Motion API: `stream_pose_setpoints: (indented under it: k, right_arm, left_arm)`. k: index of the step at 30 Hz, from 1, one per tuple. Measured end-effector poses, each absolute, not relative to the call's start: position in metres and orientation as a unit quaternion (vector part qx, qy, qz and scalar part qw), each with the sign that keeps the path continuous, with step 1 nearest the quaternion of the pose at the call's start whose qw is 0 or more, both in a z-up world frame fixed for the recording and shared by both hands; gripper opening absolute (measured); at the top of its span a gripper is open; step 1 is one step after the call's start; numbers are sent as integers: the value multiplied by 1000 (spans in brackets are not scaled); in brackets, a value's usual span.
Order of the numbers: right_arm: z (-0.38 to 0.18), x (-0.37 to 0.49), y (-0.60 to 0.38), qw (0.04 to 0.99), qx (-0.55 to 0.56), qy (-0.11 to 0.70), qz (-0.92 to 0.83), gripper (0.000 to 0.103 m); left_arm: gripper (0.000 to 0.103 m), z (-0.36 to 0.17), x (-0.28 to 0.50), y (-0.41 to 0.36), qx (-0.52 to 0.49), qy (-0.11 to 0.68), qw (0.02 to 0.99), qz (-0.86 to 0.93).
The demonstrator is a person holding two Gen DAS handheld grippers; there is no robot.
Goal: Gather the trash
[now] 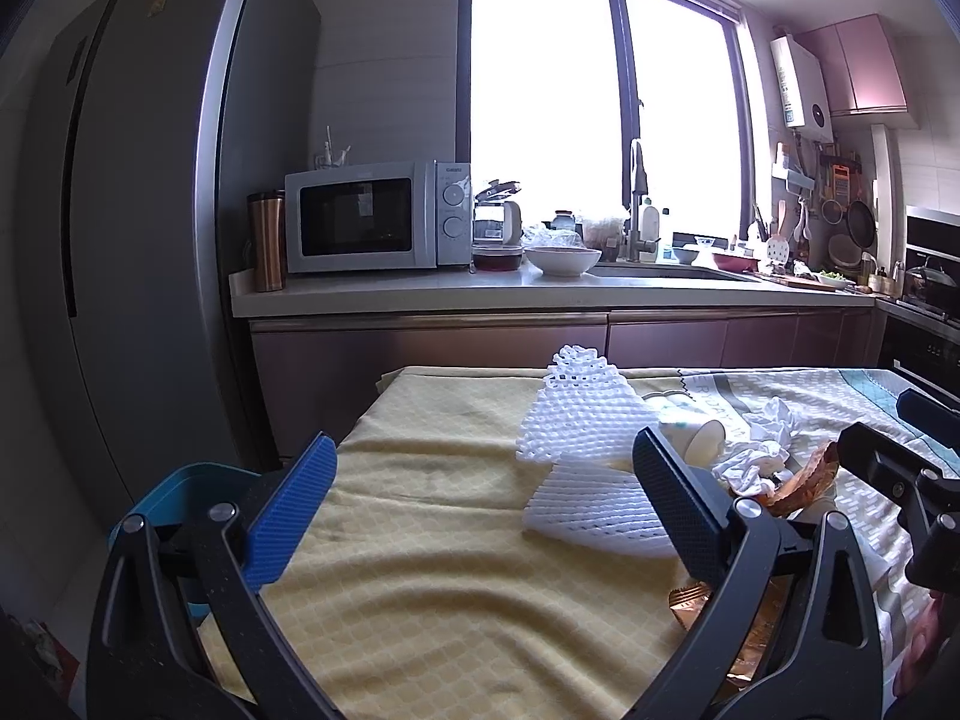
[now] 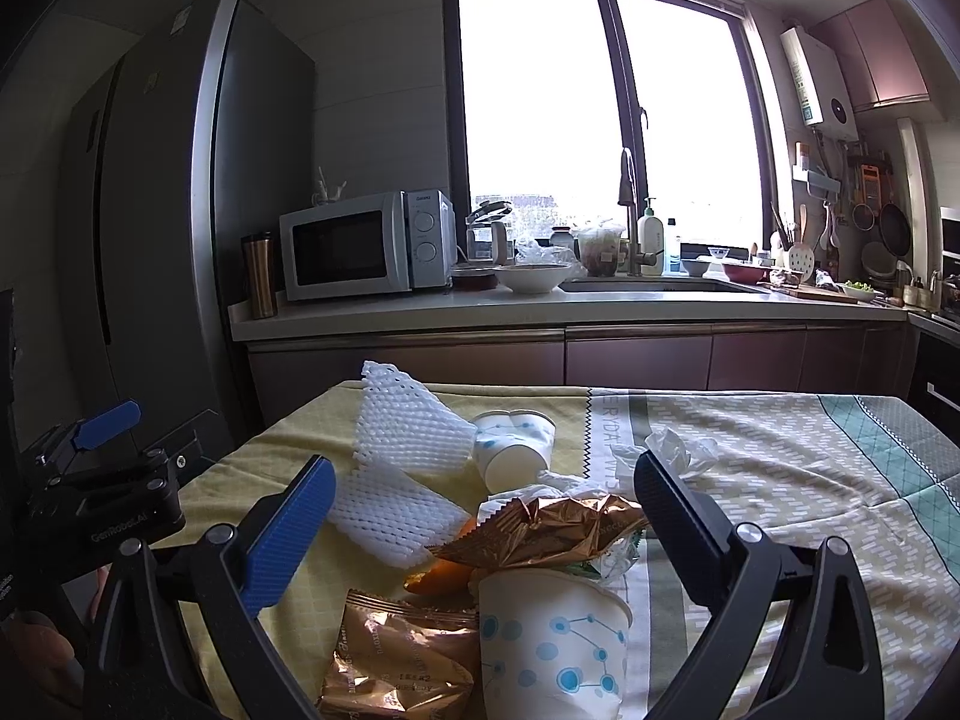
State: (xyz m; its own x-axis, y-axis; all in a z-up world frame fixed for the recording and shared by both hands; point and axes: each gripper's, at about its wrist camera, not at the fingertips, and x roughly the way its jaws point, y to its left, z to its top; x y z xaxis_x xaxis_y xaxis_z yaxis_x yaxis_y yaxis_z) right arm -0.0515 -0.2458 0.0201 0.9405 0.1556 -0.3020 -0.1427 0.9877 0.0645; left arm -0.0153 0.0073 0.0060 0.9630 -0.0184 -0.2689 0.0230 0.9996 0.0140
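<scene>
Trash lies on a cloth-covered table [image 2: 780, 468]: two white foam nets [image 2: 408, 432] [image 1: 591, 420], a tipped paper cup [image 2: 516, 444] [image 1: 696, 438], crumpled tissue [image 2: 672, 450] [image 1: 756, 456], gold foil wrappers [image 2: 540, 528] [image 2: 396, 666], orange peel [image 2: 444, 576] and a near paper cup [image 2: 552, 642]. My right gripper [image 2: 480, 534] is open and empty, hovering just over the wrappers and near cup. My left gripper [image 1: 480, 510] is open and empty over the yellow cloth, left of the nets. Each gripper shows in the other's view: the right [image 1: 900, 450], the left [image 2: 108, 420].
A blue bin [image 1: 180, 492] stands at the table's left edge, below my left gripper. Beyond the table are a kitchen counter [image 1: 540, 294] with microwave [image 1: 372, 216], bowl and sink, and a tall fridge [image 1: 138, 210] at left.
</scene>
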Motion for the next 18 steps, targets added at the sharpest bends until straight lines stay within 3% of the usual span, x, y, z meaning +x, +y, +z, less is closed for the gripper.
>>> stream_pose_setpoints:
  k: [18]
  right_arm:
    - [20, -50, -252, 984, 26, 159, 77, 96]
  left_arm:
    - [97, 5, -15, 4, 7, 142, 990, -24]
